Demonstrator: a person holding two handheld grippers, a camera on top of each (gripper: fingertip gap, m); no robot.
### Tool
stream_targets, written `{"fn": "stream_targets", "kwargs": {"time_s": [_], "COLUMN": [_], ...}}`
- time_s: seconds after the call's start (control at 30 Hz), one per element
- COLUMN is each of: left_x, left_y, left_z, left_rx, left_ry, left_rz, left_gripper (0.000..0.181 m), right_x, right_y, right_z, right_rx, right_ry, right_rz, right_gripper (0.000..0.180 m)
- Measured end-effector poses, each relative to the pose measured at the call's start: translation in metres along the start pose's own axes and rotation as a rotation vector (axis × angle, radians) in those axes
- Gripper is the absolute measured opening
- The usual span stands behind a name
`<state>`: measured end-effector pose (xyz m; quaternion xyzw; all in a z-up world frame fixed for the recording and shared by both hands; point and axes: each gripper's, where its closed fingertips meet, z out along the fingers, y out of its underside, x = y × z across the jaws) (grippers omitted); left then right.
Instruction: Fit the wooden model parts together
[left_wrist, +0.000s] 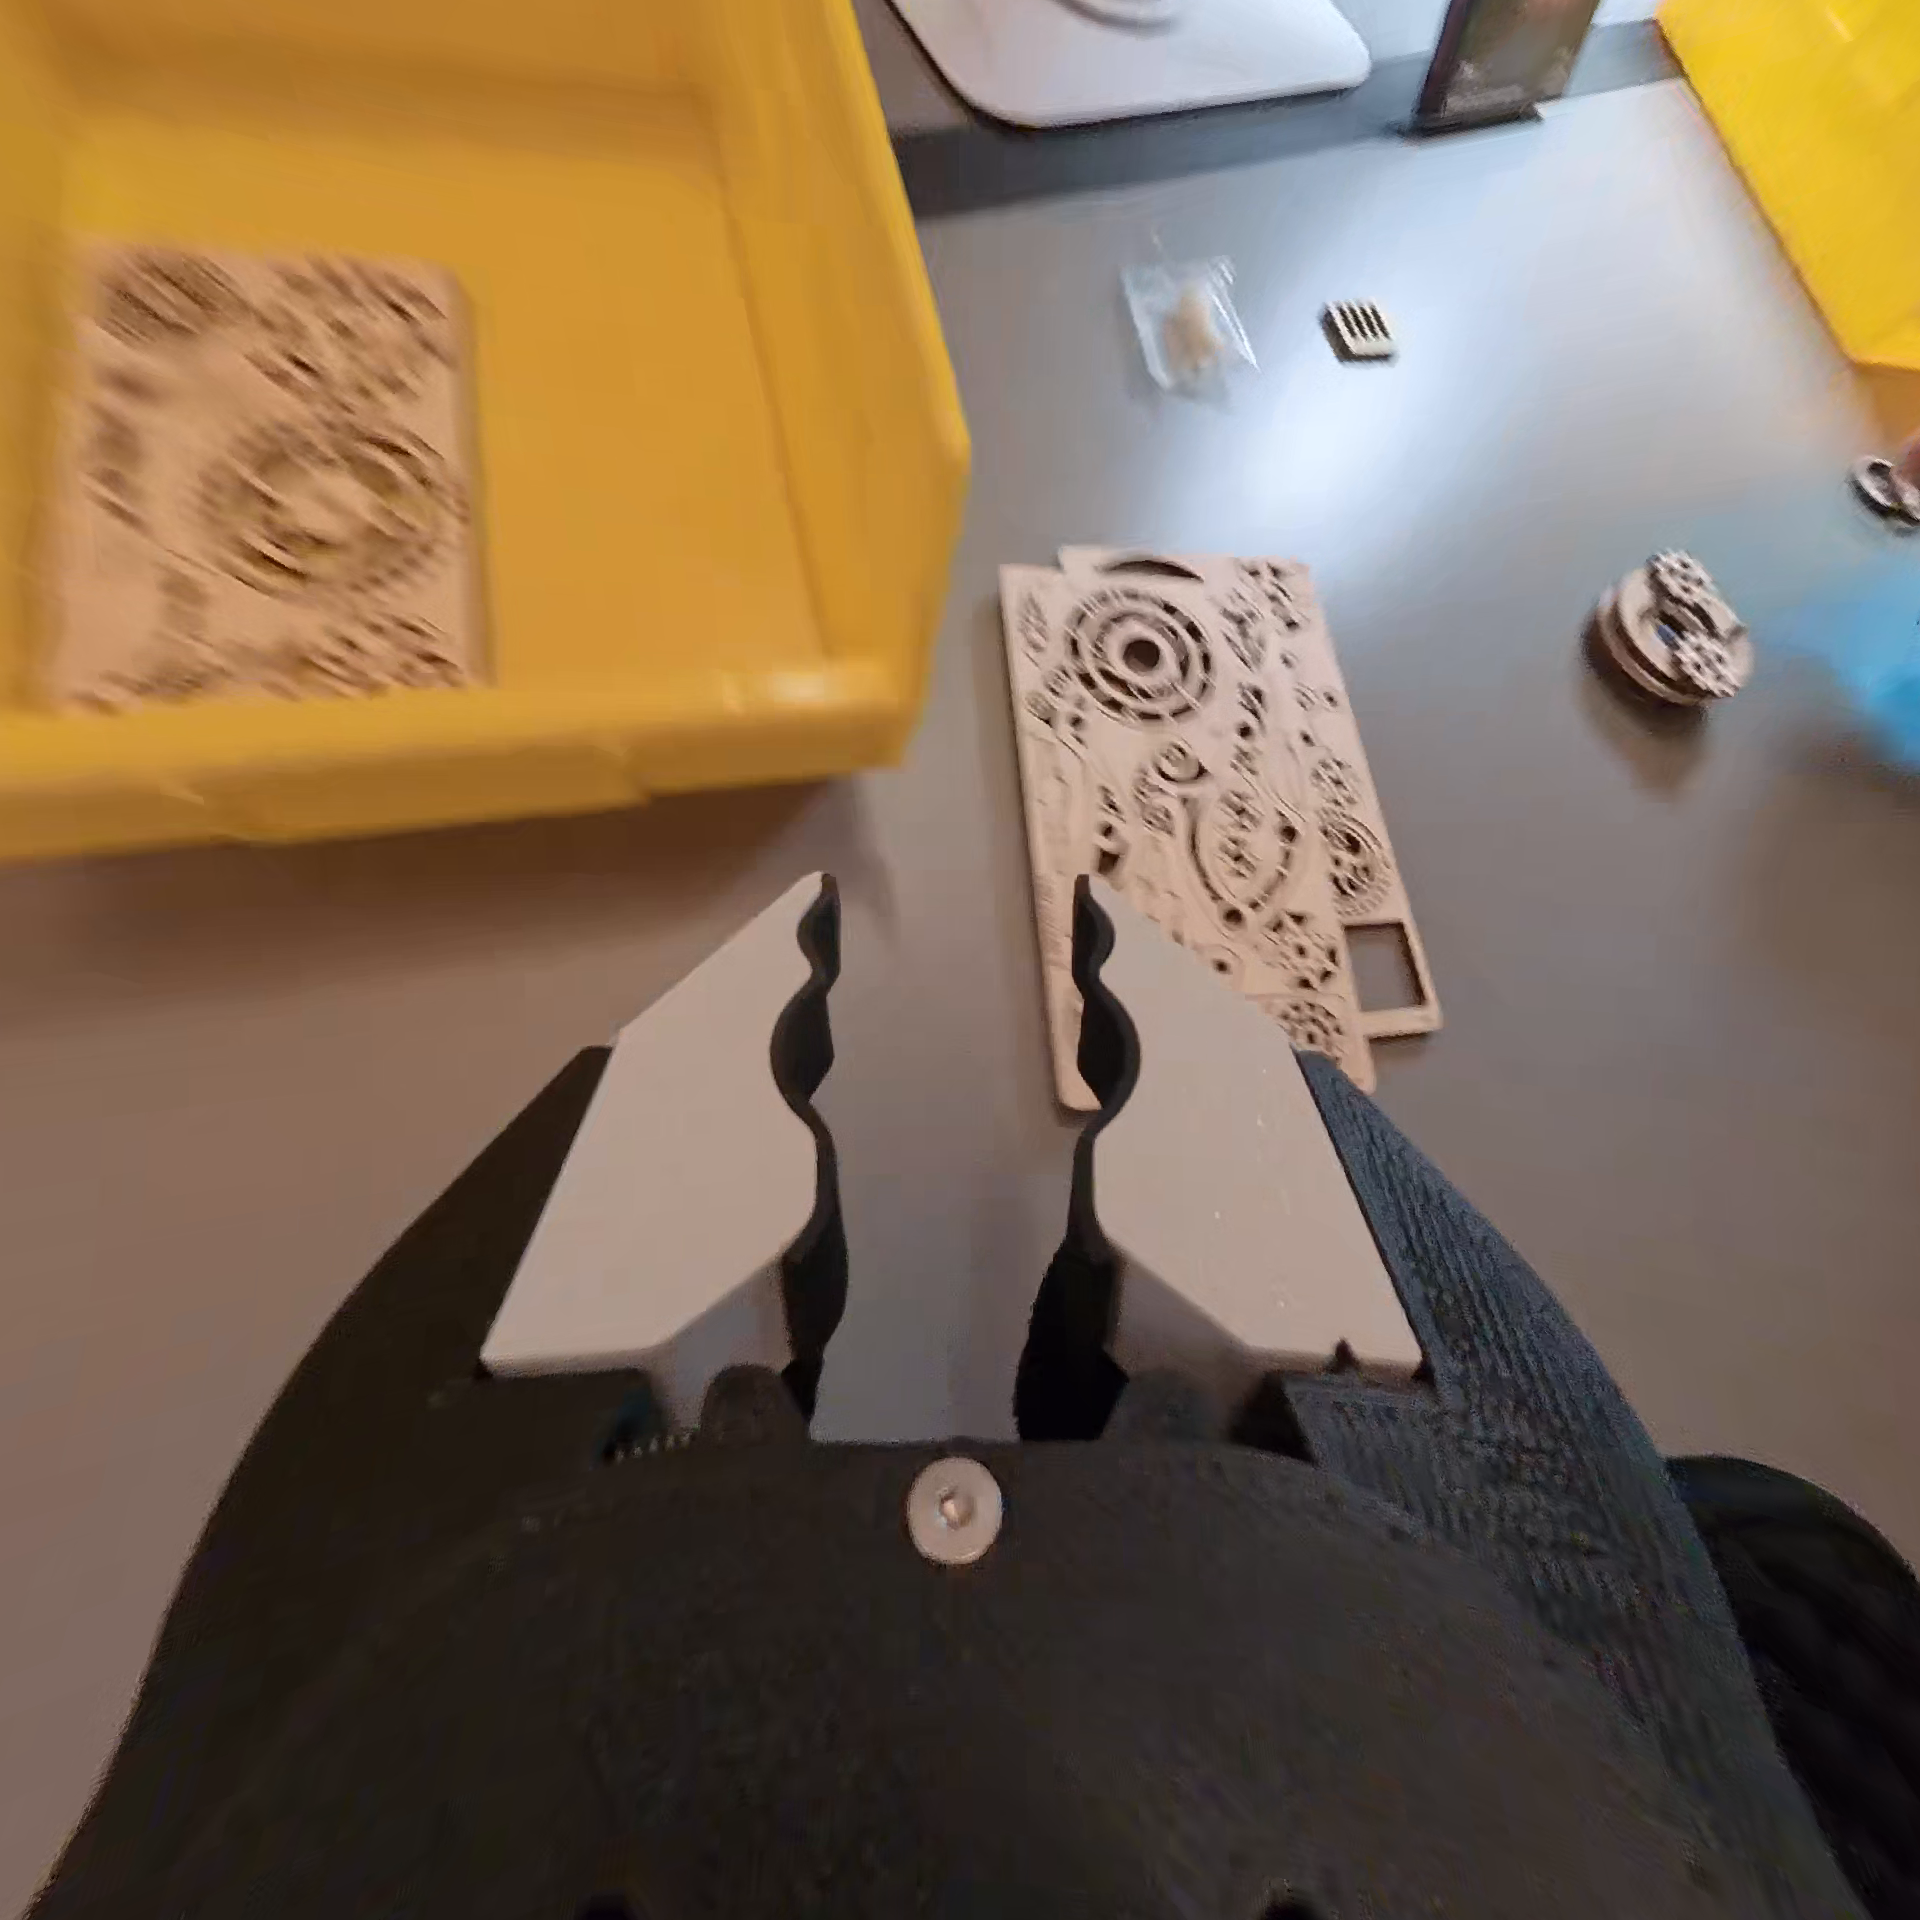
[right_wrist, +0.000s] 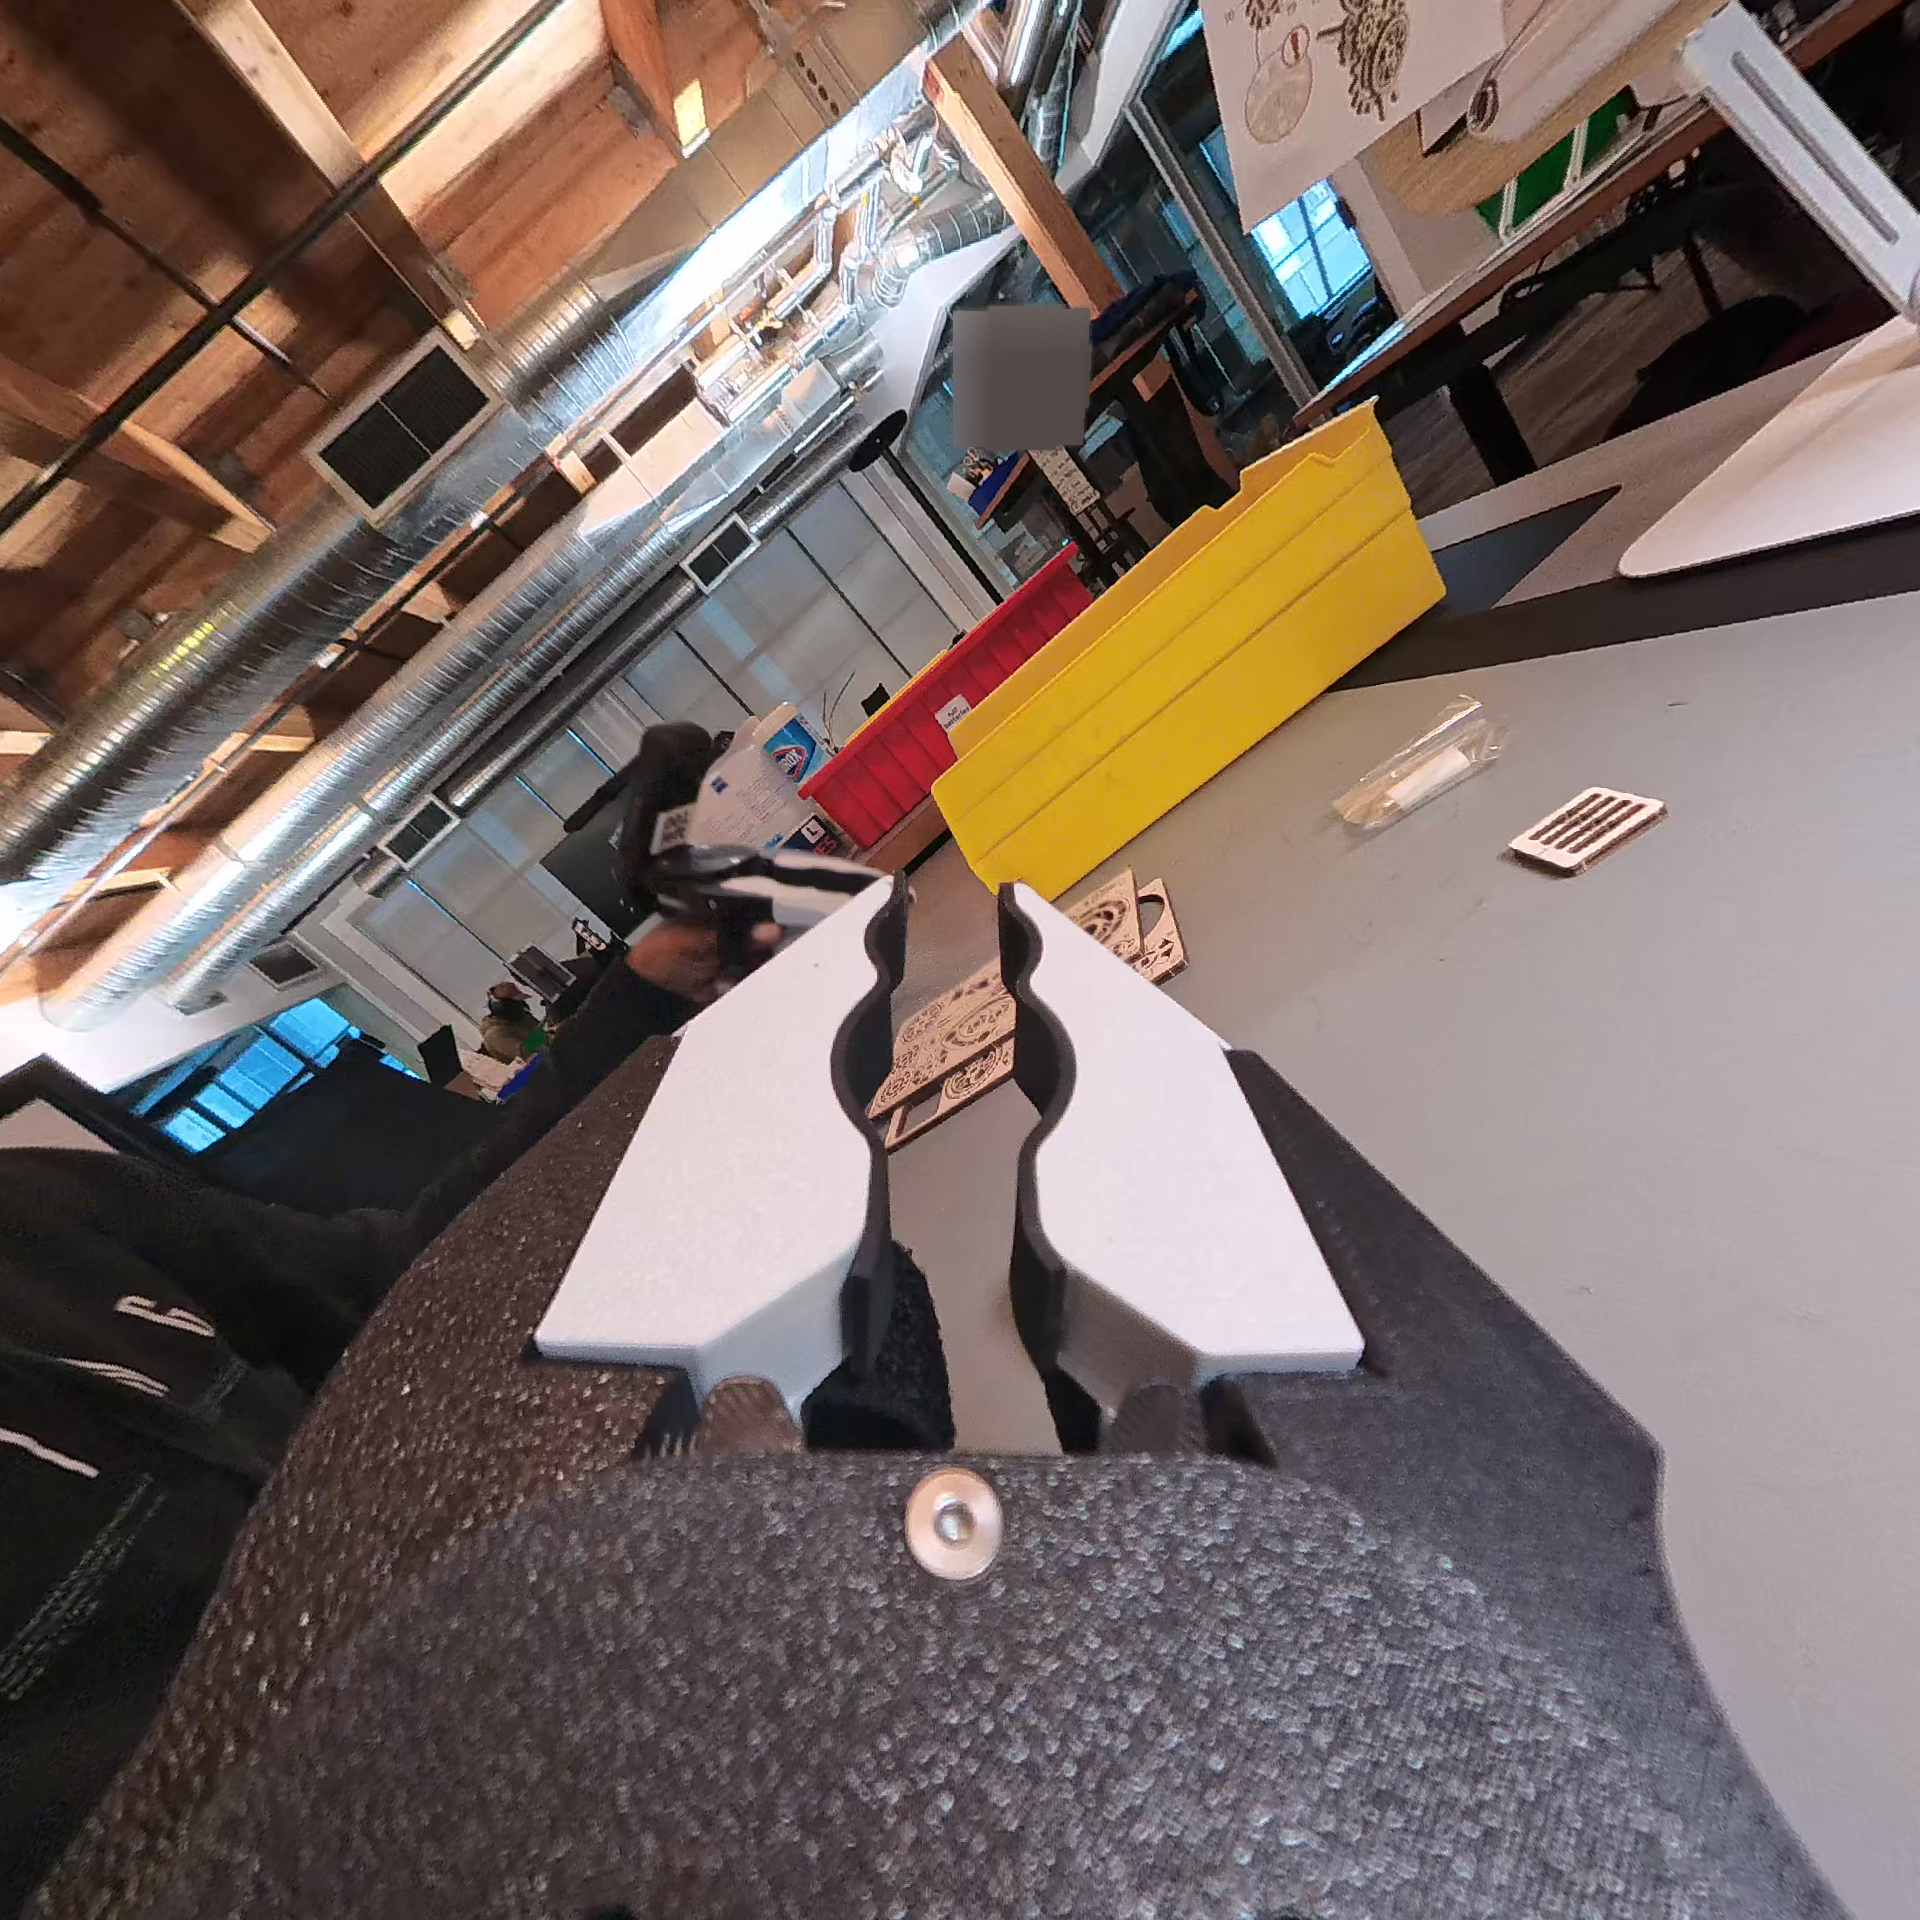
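Wooden sheet (left_wrist: 1205, 821) beyond parted, empty left tongs (left_wrist: 956, 894)

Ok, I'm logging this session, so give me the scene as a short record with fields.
left gripper: open, empty, above the table
right gripper: open, empty, tilted
flat laser-cut wooden parts sheet: lying on the grey table, just ahead of the left gripper
yellow plastic bin: on the table's left, holding a second wooden sheet
round assembled wooden gear piece: right of the sheet
small slotted wooden piece: far side
clear plastic bag: beside it
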<state>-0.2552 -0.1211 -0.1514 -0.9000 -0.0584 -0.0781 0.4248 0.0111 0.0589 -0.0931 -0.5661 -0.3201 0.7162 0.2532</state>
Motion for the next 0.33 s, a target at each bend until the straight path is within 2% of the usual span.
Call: {"fn": "stream_targets", "kwargs": {"time_s": [0.1, 0.17, 0.33], "left_x": [-0.039, -0.066, -0.121], "left_y": [-0.041, -0.062, -0.080], "left_z": [-0.020, -0.023, 0.019], "left_rx": [0.019, -0.035, -0.302], "left_ry": [-0.153, -0.237, -0.252], "left_rz": [0.084, 0.144, 0.125], "left_gripper": [0.050, 0.055, 0.064], "right_x": [0.002, 0.001, 0.001], "right_y": [0.002, 0.003, 0.005], "right_z": [0.000, 0.001, 0.001], "right_rx": [-0.001, -0.009, -0.024], "right_ry": [-0.003, -0.008, -0.016], "right_rz": [0.017, 0.017, 0.013], "right_gripper": [0.015, 0.015, 0.015]}}
